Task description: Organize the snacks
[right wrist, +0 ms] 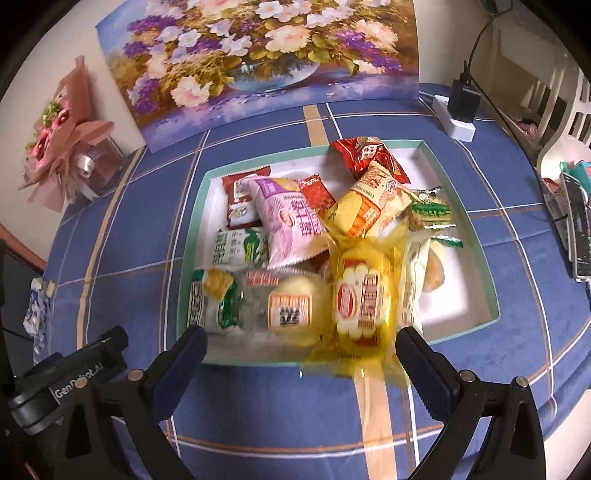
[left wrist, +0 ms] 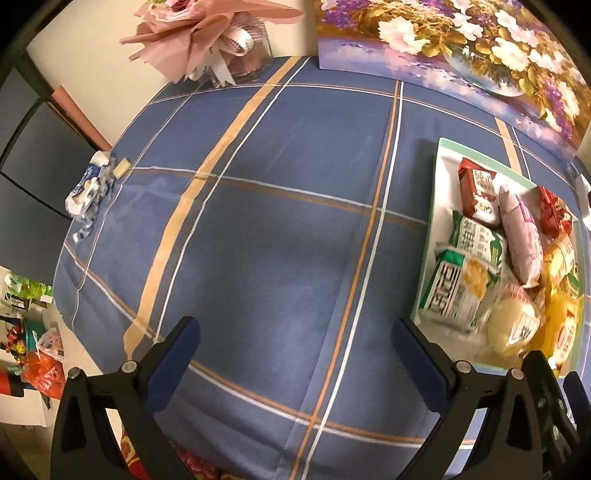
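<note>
A shallow white tray with a mint rim (right wrist: 192,236) sits on the blue plaid tablecloth and holds several wrapped snacks. Among them are a pink packet (right wrist: 291,221), a red packet (right wrist: 364,151), green-and-white packets (right wrist: 240,247) and a clear-wrapped bun (right wrist: 291,314). A blurred yellow packet (right wrist: 362,299) lies over the tray's near edge, just ahead of my right gripper (right wrist: 301,334), which is open and holds nothing. My left gripper (left wrist: 295,328) is open over bare cloth, left of the tray (left wrist: 432,221). The pink packet (left wrist: 521,236) lies on top of the pile.
A flower painting (right wrist: 258,62) leans against the wall behind the tray. A pink bouquet (left wrist: 207,33) stands at the back left. A crumpled blue-white wrapper (left wrist: 88,188) lies at the table's left edge. A power strip with a charger (right wrist: 458,110) is at the back right.
</note>
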Motion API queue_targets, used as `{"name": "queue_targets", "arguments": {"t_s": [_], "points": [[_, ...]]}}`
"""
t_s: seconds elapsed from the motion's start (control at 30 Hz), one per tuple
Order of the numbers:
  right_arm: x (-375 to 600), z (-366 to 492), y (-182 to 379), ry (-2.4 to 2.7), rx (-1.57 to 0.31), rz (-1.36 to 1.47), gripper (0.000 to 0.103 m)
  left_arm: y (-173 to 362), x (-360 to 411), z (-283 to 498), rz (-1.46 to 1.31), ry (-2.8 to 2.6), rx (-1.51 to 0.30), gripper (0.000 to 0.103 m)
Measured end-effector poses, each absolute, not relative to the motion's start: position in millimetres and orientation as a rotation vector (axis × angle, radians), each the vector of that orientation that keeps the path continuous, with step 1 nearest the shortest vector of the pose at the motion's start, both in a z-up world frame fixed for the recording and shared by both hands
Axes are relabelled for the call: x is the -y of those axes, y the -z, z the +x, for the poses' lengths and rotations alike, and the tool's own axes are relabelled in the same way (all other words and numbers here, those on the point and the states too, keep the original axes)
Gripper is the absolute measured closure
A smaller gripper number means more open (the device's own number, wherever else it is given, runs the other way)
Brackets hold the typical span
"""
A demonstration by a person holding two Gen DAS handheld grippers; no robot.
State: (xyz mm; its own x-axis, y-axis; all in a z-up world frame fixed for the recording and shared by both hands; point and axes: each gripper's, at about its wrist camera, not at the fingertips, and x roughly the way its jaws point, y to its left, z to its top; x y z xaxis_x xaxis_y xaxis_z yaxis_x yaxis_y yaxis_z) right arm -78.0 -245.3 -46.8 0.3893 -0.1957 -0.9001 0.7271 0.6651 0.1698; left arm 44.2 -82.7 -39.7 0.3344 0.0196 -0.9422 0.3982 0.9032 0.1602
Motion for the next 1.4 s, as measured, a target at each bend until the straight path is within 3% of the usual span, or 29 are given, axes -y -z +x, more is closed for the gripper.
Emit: {"name": "queue_targets", "arguments": {"t_s": [1.4], "points": [[212, -101, 17, 0.644, -0.930, 0.523, 0.000, 26, 46, 31, 0.346, 0.276, -1.176, 0.000]]}}
